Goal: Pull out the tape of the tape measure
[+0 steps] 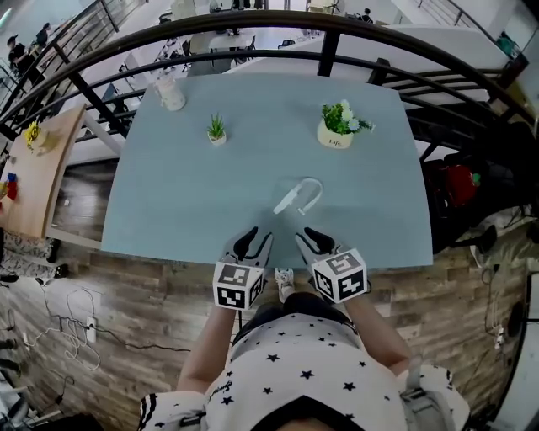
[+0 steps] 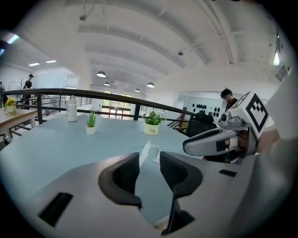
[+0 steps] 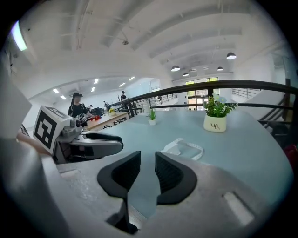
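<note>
At worktop (image 1: 194, 202) near edge: left claw (image 1: 251, 242) and right claw (image 1: 314, 241) both spread, empty. Tape measure (image 1: 300, 197) a white loop, case indistinct.

Table (image 1: 168, 202), seen from its near edge. Bottle (image 1: 171, 94) stands at the far left corner. Small potted plant (image 1: 217, 130) is to its right, set in from the far edge. Flower pot (image 1: 337, 126) stands further right, toward the far right corner. Tape measure (image 1: 300, 197) lies on the table between the pots and the near edge. Left gripper (image 1: 254, 242) and right gripper (image 1: 316, 242) are side by side over the near edge, with the tape measure beyond them and apart from both. Railing (image 1: 253, 25) curves behind the far edge. Side table (image 1: 34, 168) stands past the left edge.
</note>
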